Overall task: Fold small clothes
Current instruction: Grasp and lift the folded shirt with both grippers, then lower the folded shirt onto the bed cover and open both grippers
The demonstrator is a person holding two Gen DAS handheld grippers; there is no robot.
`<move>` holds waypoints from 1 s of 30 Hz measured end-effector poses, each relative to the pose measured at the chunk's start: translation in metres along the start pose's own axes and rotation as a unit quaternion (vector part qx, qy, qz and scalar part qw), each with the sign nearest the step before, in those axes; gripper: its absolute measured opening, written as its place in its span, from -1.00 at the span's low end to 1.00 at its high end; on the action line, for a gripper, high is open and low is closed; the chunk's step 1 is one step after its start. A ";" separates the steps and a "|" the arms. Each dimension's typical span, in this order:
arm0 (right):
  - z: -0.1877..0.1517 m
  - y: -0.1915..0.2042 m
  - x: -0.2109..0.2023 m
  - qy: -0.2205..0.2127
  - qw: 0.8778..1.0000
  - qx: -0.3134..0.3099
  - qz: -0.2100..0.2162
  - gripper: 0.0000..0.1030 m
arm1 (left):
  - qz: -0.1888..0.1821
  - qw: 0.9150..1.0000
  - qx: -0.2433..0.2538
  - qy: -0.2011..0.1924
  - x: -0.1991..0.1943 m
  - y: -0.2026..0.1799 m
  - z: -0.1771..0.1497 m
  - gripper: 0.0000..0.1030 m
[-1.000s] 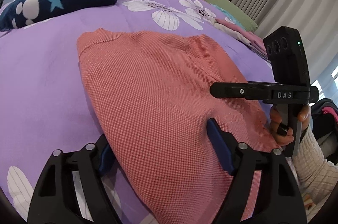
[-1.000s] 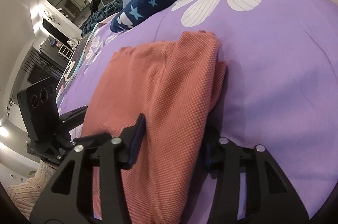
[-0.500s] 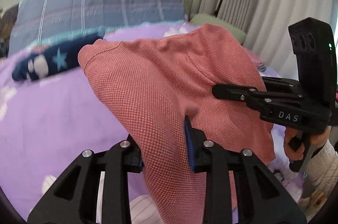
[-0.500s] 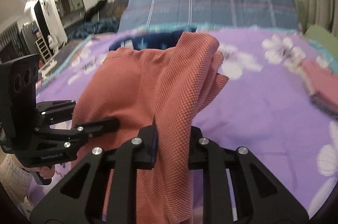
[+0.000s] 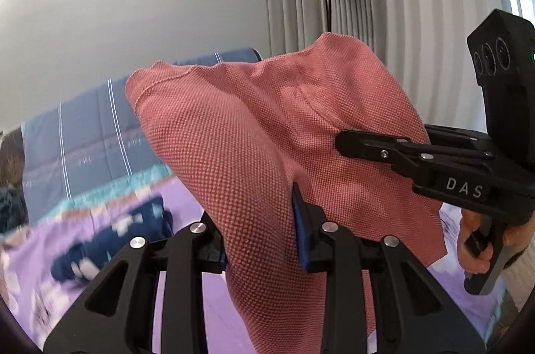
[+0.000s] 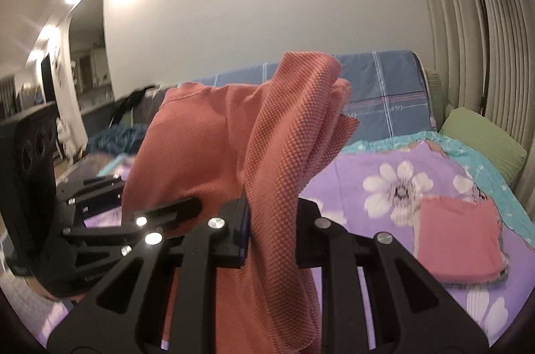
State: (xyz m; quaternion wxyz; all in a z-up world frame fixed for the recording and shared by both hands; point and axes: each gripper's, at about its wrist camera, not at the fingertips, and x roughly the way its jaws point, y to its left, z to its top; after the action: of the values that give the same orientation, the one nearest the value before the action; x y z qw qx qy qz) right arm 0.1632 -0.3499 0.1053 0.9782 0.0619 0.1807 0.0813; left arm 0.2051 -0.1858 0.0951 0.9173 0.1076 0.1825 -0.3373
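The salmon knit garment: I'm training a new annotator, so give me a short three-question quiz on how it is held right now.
1. True or false: the salmon knit garment lies flat on the purple floral bedspread.
2. Which grippers are shut on it? A) left gripper only B) right gripper only C) both
3. Fill in: in the right wrist view, a folded pink garment rests on the ____.

Key: 1 false, it is lifted and hangs from the grippers; 2 C; 3 bedspread.
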 end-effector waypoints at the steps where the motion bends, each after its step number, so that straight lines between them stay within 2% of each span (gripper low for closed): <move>1: 0.011 -0.009 0.011 -0.003 1.000 0.006 -0.005 -0.63 | 0.006 1.000 0.006 -0.004 0.012 0.003 0.010 -0.40; 6: 0.038 -0.042 0.066 0.001 0.999 0.031 -0.022 -0.63 | 0.036 0.999 0.035 0.012 0.075 0.011 0.037 -0.40; 11: 0.043 -0.076 0.131 0.012 0.998 0.054 -0.036 -0.63 | 0.049 0.998 0.039 0.029 0.133 0.026 0.039 -0.40; 18: 0.022 -0.103 0.211 0.031 0.995 0.071 -0.054 -0.63 | 0.074 0.995 0.018 0.060 0.221 0.052 0.016 -0.40; 21: 0.008 -0.112 0.247 0.049 0.994 0.068 -0.064 -0.63 | 0.086 0.993 0.020 0.079 0.249 0.060 0.000 -0.40; 27: -0.018 -0.129 0.287 0.070 0.992 0.074 -0.077 -0.64 | 0.106 0.988 0.036 0.102 0.292 0.060 -0.023 -0.38; 29: -0.025 -0.133 0.296 0.075 0.991 0.078 -0.084 -0.63 | 0.118 0.987 0.039 0.105 0.308 0.064 -0.027 -0.26; 30: -0.029 -0.136 0.303 0.077 0.990 0.074 -0.090 -0.58 | 0.138 0.984 0.043 0.106 0.315 0.065 -0.034 -0.01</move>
State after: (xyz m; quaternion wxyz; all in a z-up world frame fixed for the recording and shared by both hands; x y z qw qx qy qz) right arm 0.4499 -0.4251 -0.0463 0.9574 0.1109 0.2660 -0.0162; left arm 0.4615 -0.3094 -0.0591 0.9250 0.2058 0.2476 -0.2016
